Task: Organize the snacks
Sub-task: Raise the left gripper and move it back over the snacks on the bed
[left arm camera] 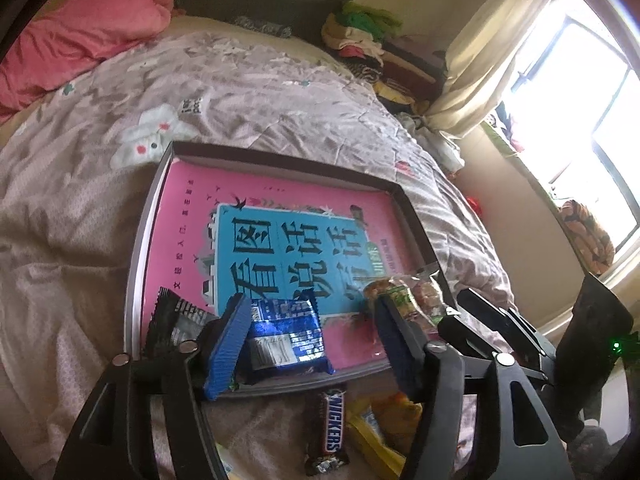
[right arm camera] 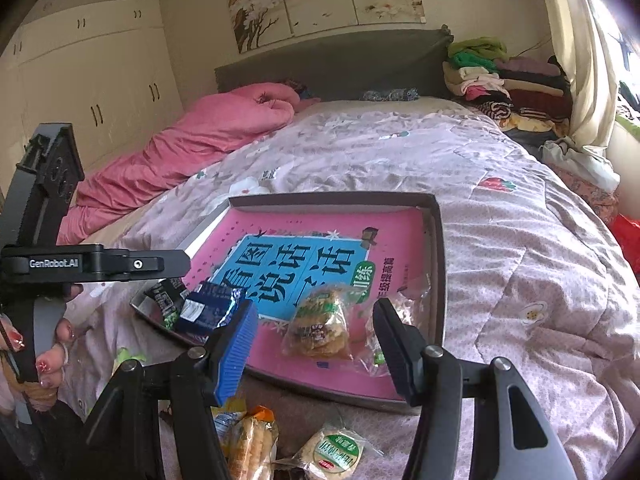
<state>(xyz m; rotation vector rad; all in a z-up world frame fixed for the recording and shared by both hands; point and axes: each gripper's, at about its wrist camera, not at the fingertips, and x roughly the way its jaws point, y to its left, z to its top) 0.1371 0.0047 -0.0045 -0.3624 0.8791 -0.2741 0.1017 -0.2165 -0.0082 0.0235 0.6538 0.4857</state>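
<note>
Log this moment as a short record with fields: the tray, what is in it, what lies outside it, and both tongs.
tray: shallow box on the bed quilt, pink book cover as its floor
in tray: blue snack packet, dark packet, clear bag of biscuits
outside tray: Snickers bar, round biscuit pack, yellow packets
left tongs: open above the blue snack packet, pads apart from it
right tongs: open, nothing held
</note>
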